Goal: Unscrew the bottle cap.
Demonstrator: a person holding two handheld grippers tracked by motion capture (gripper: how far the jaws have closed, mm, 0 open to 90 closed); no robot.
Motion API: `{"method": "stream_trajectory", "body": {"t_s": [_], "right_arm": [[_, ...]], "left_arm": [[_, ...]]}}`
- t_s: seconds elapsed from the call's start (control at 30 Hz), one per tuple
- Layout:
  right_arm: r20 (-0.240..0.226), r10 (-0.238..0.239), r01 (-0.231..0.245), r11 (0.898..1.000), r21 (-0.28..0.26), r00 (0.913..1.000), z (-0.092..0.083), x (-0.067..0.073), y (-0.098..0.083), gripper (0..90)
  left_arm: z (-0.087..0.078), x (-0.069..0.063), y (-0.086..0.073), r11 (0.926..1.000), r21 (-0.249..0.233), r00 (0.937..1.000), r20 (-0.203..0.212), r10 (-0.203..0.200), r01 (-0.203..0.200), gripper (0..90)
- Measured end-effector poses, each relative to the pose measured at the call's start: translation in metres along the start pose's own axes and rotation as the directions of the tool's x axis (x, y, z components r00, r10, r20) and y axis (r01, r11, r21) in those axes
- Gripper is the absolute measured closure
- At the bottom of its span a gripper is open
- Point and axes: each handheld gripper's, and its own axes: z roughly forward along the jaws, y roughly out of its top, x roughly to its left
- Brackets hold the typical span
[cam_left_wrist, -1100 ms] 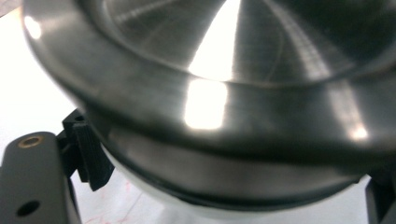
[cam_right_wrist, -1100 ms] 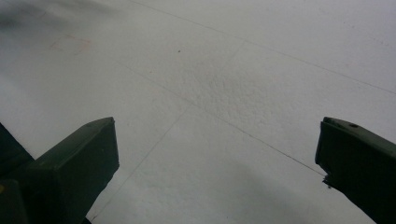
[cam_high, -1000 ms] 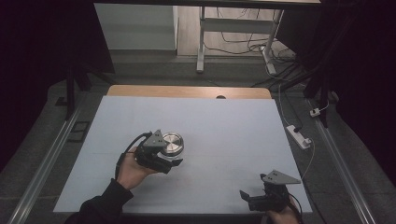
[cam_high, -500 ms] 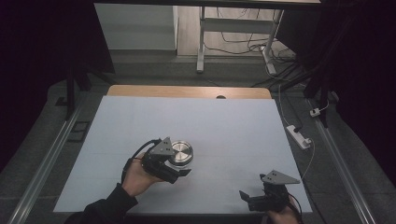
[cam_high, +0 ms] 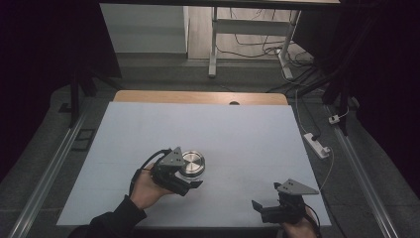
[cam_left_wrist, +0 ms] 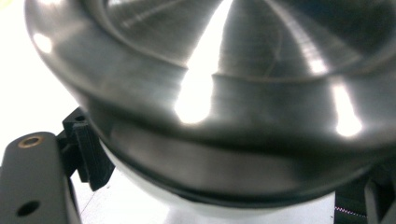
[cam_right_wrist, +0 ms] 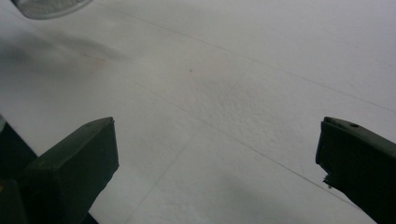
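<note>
Left claw (cam_high: pixel 190 174) carried steel bowl (cam_high: pixel 192 162) nearer, clamped on it, right claw (cam_high: pixel 258 207) wide

A round metal lid (cam_high: pixel 192 163) of shiny brushed steel, with a raised rim and a flat centre, sits near the front left of the table (cam_high: pixel 247 134), top up, clamped at its edge.

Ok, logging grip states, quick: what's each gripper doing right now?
Left gripper: closed on the round steel container.
Right gripper: jaws open, holding nothing, over the white table.
</note>
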Motion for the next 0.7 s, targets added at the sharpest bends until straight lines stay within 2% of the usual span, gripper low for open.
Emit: {"method": "stream_trajectory", "body": {"t_s": [0.17,0.3,0.43,0.7], "right_arm": [[-0.038,-0.007,0.006,0.999,-0.031,0.9992,0.000,0.003,0.006,0.0],[-0.050,-0.034,0.031,0.998,-0.045,0.9982,0.001,0.008,0.012,0.0],[-0.061,-0.063,0.061,0.997,-0.045,0.9961,0.003,0.015,0.016,0.0],[-0.108,-0.114,0.108,0.992,-0.059,0.9876,0.009,0.027,0.029,0.0]], "left_arm": [[0.000,0.000,0.000,1.0000,-0.002,1.0000,0.003,0.004,-0.004,15.2],[-0.001,0.001,-0.001,1.0000,-0.001,1.0000,0.004,0.009,-0.009,15.2],[-0.001,0.002,-0.001,0.9999,-0.013,1.0000,0.003,-0.007,0.007,15.2],[-0.002,0.001,-0.001,0.9999,-0.013,1.0000,0.001,-0.004,0.004,15.2]]}}
